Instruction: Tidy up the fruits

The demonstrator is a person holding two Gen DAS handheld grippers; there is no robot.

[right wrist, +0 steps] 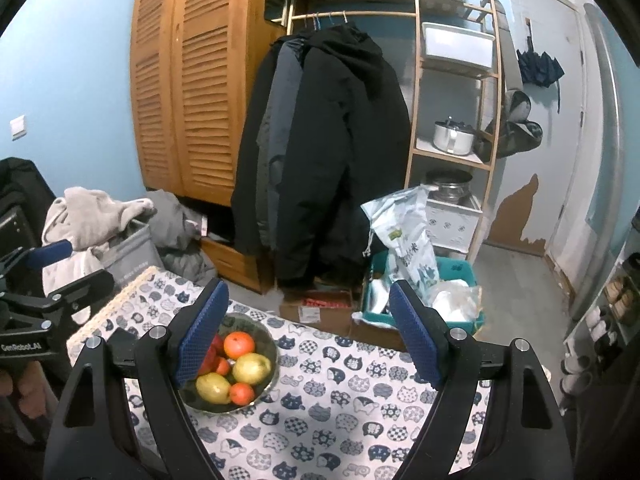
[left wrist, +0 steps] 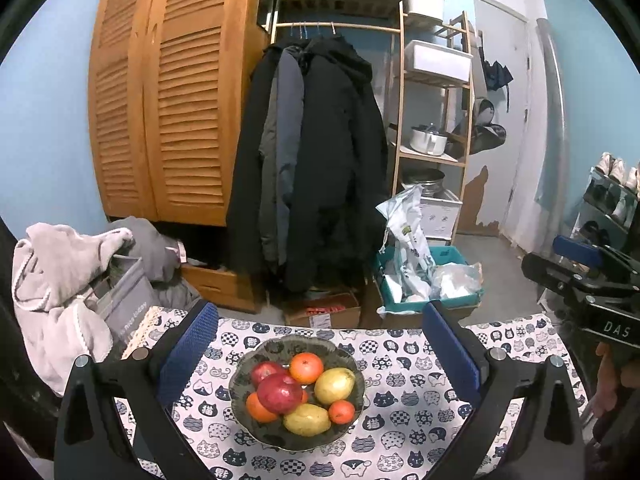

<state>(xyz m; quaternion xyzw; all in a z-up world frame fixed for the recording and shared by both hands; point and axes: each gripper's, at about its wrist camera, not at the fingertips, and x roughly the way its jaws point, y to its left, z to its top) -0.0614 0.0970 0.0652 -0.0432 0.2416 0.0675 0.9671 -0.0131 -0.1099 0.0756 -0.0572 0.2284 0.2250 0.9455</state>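
Fruits are lying heaped together in the bowl [left wrist: 240, 392] on the cat-print tablecloth [left wrist: 404, 400], and nothing is lying loose on the cloth that I can see. Starting at the fingers: the left gripper [left wrist: 316, 360] is hanging with its blue pads [left wrist: 188, 356] spread wide apart and holding nothing, the bowl sitting squarely between them. The right gripper [right wrist: 308, 336] is likewise gaping open and empty, with the bowl off toward its 9 o'clock, half hidden behind its left pad [right wrist: 202, 334].

Inside the bowl, a red apple [left wrist: 279, 393] is riding on top at the centre with a second red one [left wrist: 265, 371] tucked behind it at 11 o'clock. An orange [left wrist: 306, 368] is sitting at 12 o'clock, a yellow pear [left wrist: 334, 385] at 3 o'clock, a small orange [left wrist: 341, 412] at 4 o'clock, another yellow pear [left wrist: 307, 420] at 6 o'clock, and one more orange [left wrist: 260, 407] at 8 o'clock.

This picture is fitting two stages equally: a pile waiting to be sorted out, or fruit already gathered in. So I am not naming a move. If either gripper is going in, I would judge the top apple the cleanest grab, since it is standing proud; closing gently across its widest part and lifting straight up should keep the rounder fruit from rolling over the shallow rim.
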